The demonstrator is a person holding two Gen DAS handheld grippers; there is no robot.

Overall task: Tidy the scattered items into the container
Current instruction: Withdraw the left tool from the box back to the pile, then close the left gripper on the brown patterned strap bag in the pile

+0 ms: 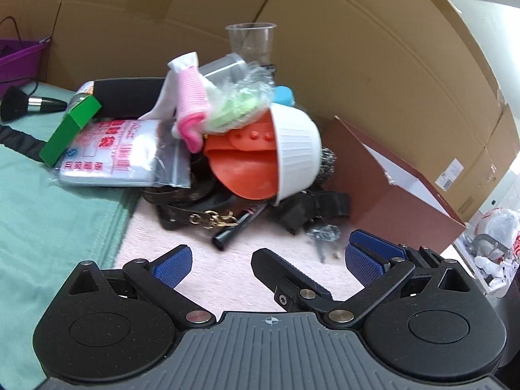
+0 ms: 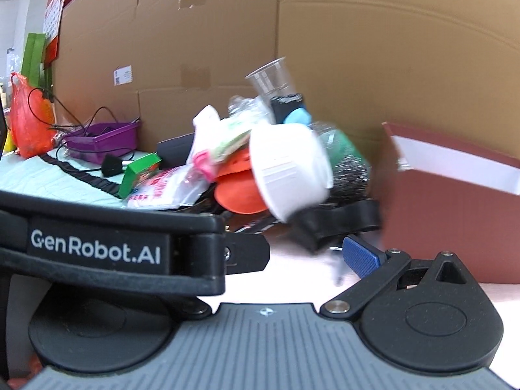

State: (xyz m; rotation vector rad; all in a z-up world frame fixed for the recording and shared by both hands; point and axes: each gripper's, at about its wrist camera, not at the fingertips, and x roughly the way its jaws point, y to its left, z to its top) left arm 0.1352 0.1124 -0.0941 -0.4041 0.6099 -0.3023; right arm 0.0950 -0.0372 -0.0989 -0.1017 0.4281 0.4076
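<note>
A pile lies on the pink mat against the cardboard: a tipped white ribbed bowl (image 1: pixel 294 149) (image 2: pixel 289 169), an orange silicone piece (image 1: pixel 240 172), a pink-and-white sock (image 1: pixel 191 107), a red-printed zip bag (image 1: pixel 110 152), a green box (image 1: pixel 70 130), a clear cup (image 1: pixel 252 42) and a black pen (image 1: pixel 237 227). To its right stands the open red-brown box (image 1: pixel 399 195) (image 2: pixel 455 201). My left gripper (image 1: pixel 268 256) is open just short of the pile, with a black finger of the other gripper between its pads. Only the blue right pad (image 2: pixel 360 256) of my right gripper (image 2: pixel 265 250) shows, set wide; the left gripper's body hides its other finger.
A cardboard wall (image 1: pixel 325 48) closes off the back. On the green cloth (image 1: pixel 48 211) to the left lie a black brush (image 1: pixel 29 104) and a purple bin (image 1: pixel 19 58) with cables. Small keys (image 1: pixel 325 234) and a black strap (image 1: pixel 312 208) lie near the box. An orange plastic bag (image 2: pixel 29 123) sits far left.
</note>
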